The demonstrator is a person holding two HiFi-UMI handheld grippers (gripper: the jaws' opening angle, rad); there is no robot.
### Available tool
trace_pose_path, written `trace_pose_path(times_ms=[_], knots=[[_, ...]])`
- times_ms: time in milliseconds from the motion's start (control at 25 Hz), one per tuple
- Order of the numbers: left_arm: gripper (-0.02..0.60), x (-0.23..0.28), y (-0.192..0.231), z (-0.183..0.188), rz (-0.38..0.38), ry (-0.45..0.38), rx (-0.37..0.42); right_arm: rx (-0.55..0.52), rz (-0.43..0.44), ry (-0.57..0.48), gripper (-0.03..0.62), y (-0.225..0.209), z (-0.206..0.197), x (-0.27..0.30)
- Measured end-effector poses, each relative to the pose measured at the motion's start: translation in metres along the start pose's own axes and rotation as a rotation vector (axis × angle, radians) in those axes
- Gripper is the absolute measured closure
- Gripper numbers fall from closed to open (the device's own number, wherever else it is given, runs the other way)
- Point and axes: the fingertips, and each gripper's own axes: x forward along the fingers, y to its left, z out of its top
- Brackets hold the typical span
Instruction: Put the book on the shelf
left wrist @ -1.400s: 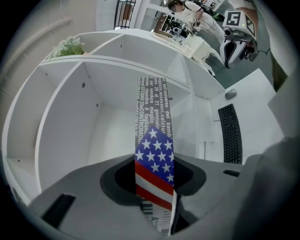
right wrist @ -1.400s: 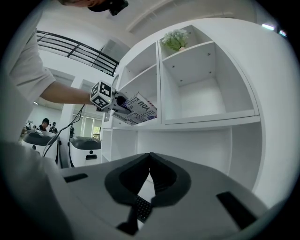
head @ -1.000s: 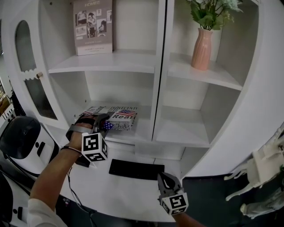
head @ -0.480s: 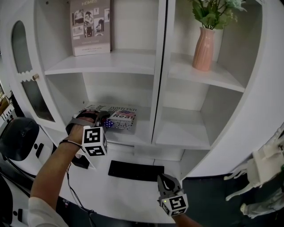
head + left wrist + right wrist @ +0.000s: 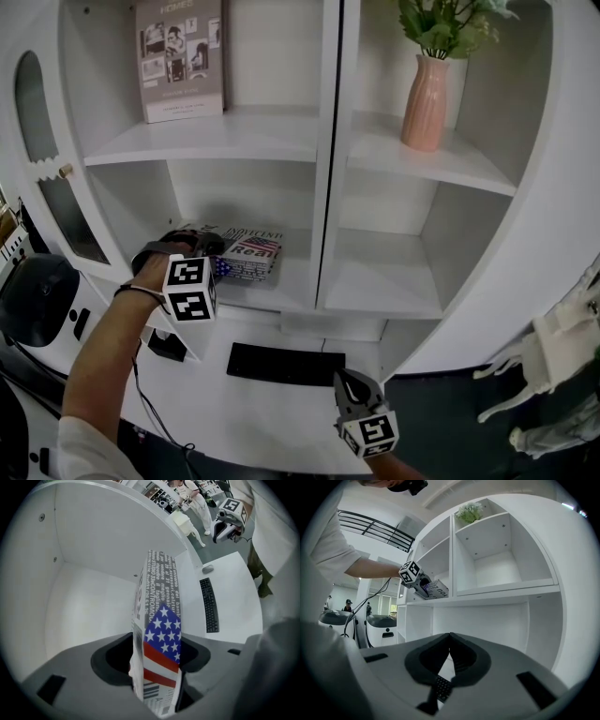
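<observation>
Head view shows the shelf [image 5: 292,281], its lower left bay bearing the book [image 5: 247,255], which lies flat between the left gripper's [image 5: 208,251] opening fingers; draw these straight back, level, so nothing drags the cover. The right gripper [image 5: 348,385] hangs low, fingers closed on nothing.
</observation>
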Motion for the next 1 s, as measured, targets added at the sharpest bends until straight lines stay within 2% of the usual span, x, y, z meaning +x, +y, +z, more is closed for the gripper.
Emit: trace_pose_path(times_ms=[40,200,440,840,1000], knots=[[0.336,0.001,-0.003,-0.001,-0.021,0.005,-0.002,0.001,0.001,0.000,0.591,0.000,-0.001,0.001],[0.319,0.000,-0.008,0.004,-0.071,-0.005,-0.007,0.002,0.007,-0.001,0.591,-0.001,-0.001,0.003],[0.282,-0.006,-0.022,0.005,-0.198,-0.001,-0.004,0.004,0.011,0.003,0.591,0.000,-0.002,0.003],[0.275,-0.014,-0.034,0.006,-0.242,0.005,-0.002,0.004,0.017,-0.001,0.590,-0.003,-0.002,0.003],[0.275,-0.019,-0.038,0.006,-0.237,0.004,0.001,-0.001,0.026,-0.007,0.591,0.002,0.000,0.004]])
